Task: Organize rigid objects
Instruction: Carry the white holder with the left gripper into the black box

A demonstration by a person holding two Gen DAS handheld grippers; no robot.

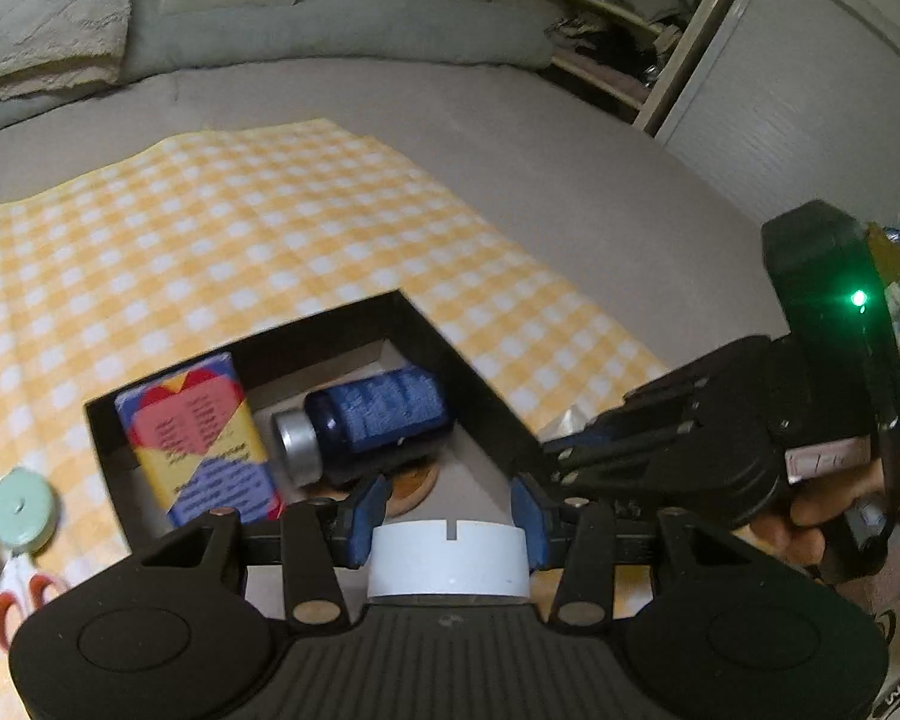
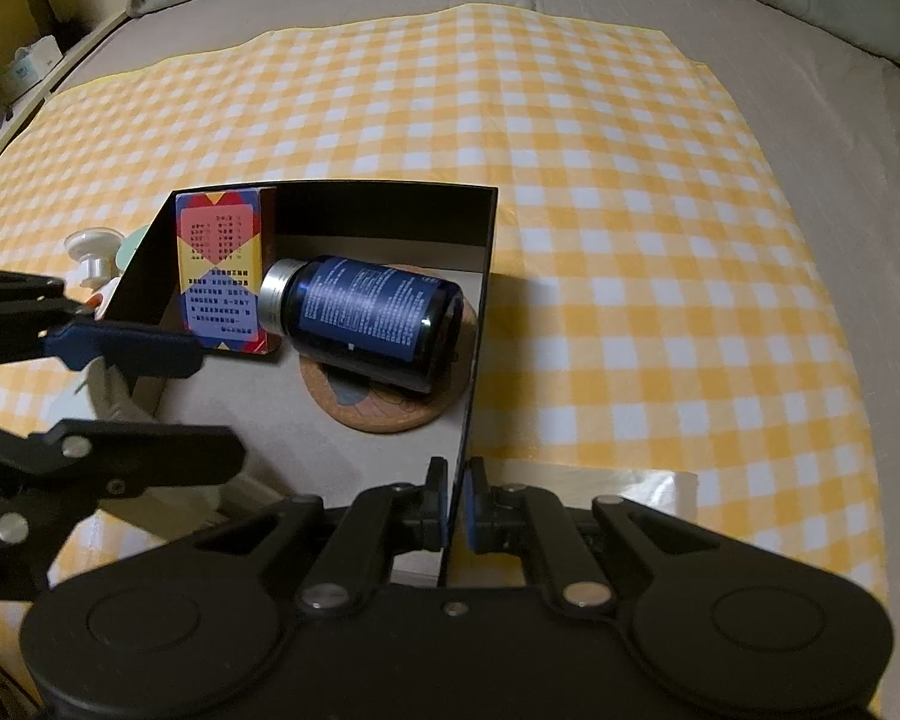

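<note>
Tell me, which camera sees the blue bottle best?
The right wrist view: the blue bottle lies whole on its side across the cork coaster. In the left wrist view the left gripper hides its lower edge.

Black right gripper [image 2: 457, 504] with blue pads [image 2: 475, 498], silver screws, green light

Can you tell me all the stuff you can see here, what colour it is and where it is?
box: 1, black, on the checked cloth
checked cloth: 1, yellow and white, on the grey bed
carton: 1, colourful with a pink heart, in the box, left side
bottle: 1, dark blue with silver cap, lying in the box on the coaster
coaster: 1, cork, box floor
white round container: 1, between the left gripper's pads
scissors: 1, orange handles, left of the box
green disc: 1, by the scissors
left gripper: 1, black, holding the container
right gripper: 1, black, pinching the box wall
</note>
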